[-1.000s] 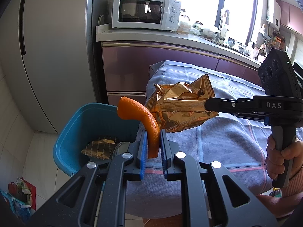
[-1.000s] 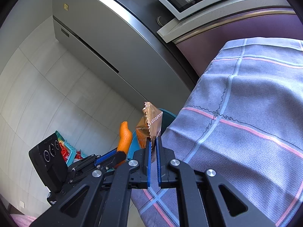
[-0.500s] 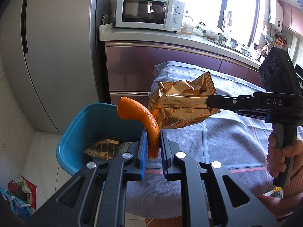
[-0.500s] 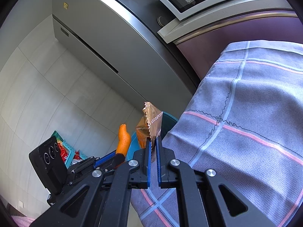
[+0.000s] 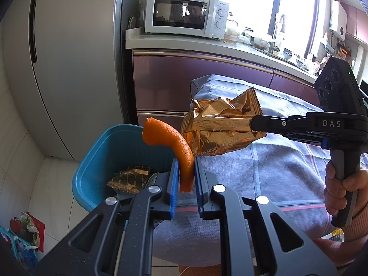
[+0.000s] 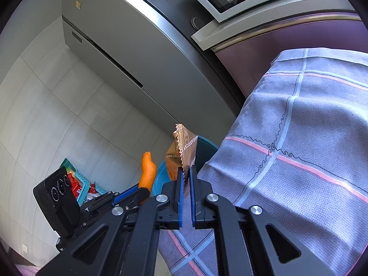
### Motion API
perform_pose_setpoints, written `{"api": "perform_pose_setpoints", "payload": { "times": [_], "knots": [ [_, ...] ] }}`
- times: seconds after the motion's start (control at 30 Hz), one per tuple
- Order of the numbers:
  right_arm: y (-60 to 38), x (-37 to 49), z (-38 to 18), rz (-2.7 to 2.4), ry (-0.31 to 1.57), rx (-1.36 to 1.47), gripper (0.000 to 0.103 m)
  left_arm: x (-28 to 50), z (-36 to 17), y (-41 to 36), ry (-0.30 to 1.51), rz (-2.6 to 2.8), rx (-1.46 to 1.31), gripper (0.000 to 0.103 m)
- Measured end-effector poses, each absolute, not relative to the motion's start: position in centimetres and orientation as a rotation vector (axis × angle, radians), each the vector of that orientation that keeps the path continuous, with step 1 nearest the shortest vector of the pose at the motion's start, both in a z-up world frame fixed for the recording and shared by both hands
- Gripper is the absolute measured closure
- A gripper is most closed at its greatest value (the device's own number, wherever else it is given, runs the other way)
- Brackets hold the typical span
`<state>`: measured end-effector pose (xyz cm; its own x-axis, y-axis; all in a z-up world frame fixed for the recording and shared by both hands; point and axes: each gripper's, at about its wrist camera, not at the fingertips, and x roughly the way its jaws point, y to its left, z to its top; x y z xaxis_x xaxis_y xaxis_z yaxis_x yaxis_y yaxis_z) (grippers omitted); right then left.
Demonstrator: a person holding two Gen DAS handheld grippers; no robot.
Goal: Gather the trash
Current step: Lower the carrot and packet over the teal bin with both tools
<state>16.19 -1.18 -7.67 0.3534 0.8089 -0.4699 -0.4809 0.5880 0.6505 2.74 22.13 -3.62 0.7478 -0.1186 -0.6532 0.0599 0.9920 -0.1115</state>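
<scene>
Left wrist view shows the left gripper (image 5: 184, 177) clamped on the lower end of a curved orange peel (image 5: 174, 147), whose upper end arches over the near rim of the blue bin (image 5: 92, 161). Inside that bin lies a brown wrapper (image 5: 130, 179) (partly hidden behind the fingers). The right gripper (image 5: 251, 124) reaches in from the right, pinching a crumpled gold snack bag (image 5: 220, 128) by its edge, held above the table's grey checked cloth (image 5: 276, 168) just beside the bin. A white microwave (image 5: 184, 15) sits on the counter behind.
</scene>
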Motion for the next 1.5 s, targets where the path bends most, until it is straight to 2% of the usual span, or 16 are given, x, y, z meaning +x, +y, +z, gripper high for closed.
{"api": "perform_pose_setpoints", "payload": {
  "times": [1.5],
  "knots": [
    [2.3,16.6,-7.6,0.879,0.874,0.396,0.099,3.4,-4.3,24.1,0.731,-0.043,-0.109,0.089]
  ]
}}
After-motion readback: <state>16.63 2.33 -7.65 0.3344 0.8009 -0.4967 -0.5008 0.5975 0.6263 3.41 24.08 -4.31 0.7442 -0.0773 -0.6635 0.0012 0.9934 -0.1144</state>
